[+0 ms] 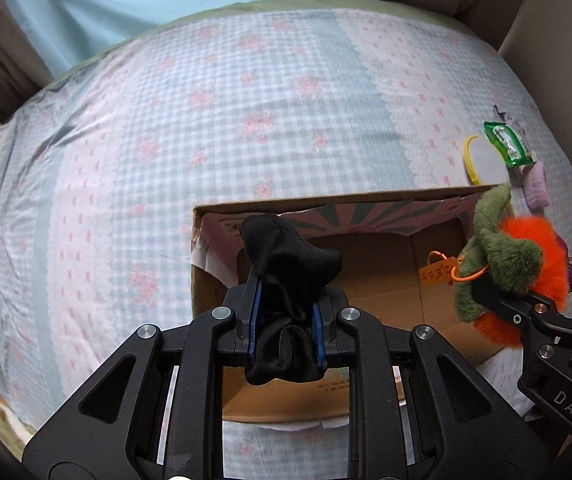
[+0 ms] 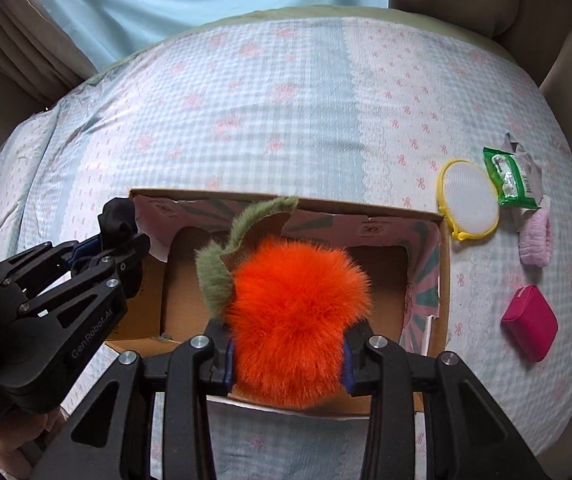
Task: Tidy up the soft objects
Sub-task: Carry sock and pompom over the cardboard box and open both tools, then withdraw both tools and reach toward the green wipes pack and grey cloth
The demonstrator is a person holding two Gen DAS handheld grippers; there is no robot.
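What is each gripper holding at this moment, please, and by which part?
The left gripper pinches a black sock around its bunched middle. The right gripper clamps a plush carrot across its orange body.

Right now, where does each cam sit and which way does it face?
Left wrist: on the left gripper, looking steeply down at the black sock it grips, above the cardboard box.
Right wrist: on the right gripper, looking steeply down at the orange plush it grips.
Shared: box, bedspread, yellow-rimmed disc, green packet; each shows the other gripper.
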